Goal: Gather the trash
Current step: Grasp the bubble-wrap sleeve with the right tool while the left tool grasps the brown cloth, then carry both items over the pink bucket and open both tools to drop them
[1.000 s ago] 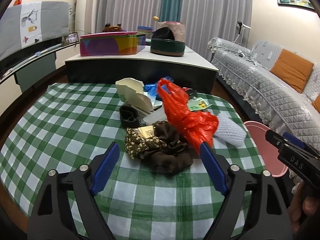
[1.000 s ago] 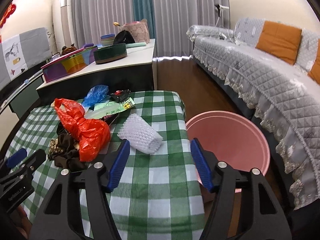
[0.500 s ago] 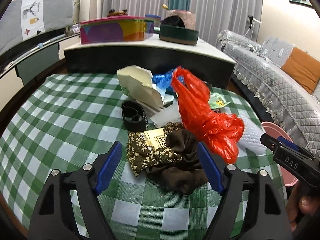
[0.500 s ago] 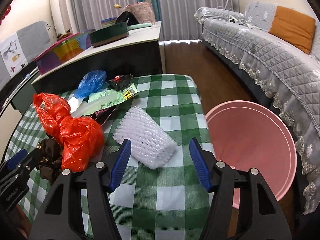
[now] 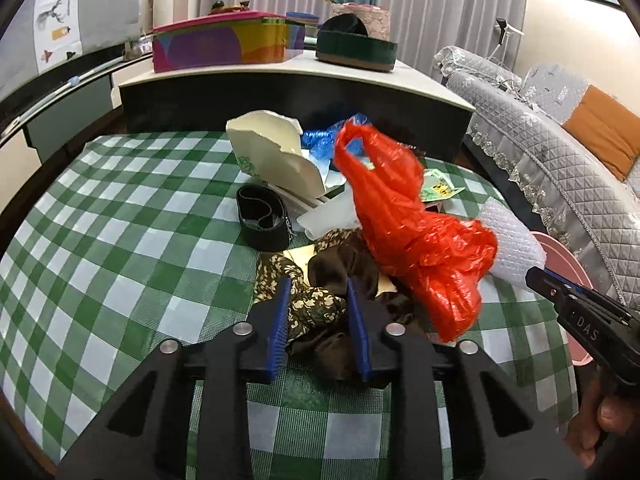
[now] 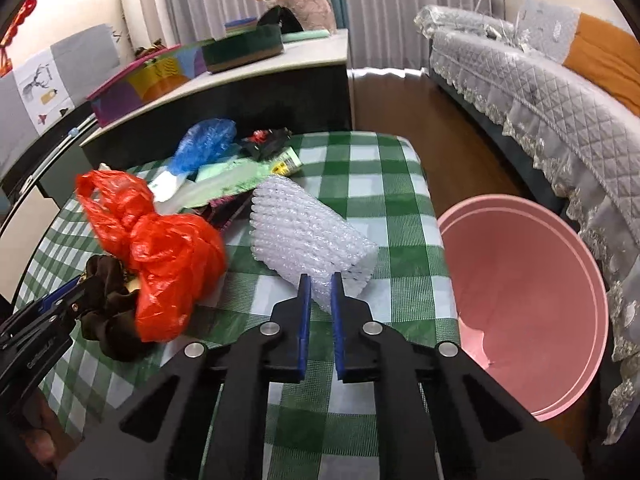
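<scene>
On the table covered with a green-and-white checked cloth lies a heap of rubbish, and both pairs of tongs are closing on parts of it. The left gripper has its blue-padded jaws drawing together around a crumpled brown cloth with a floral-print fold at the near edge of the heap; the fabric sits between the pads and they press on it from both sides. Just beside the cloth, on its right in the left wrist view, slumps a crinkled red plastic bag whose handle loops stand up over the pile. Behind it are a torn cream paper carton, a blue plastic bag and a black elastic band lying flat on the checks. The right gripper is pinching the near end of a white foam-net sleeve (the tube-shaped kind, lying on its side), with a thin edge of the netting caught between its nearly meeting pads. A round pink plastic basin stands below the table's right edge, well apart from the sleeve. A grey quilted sofa runs along the right wall.
</scene>
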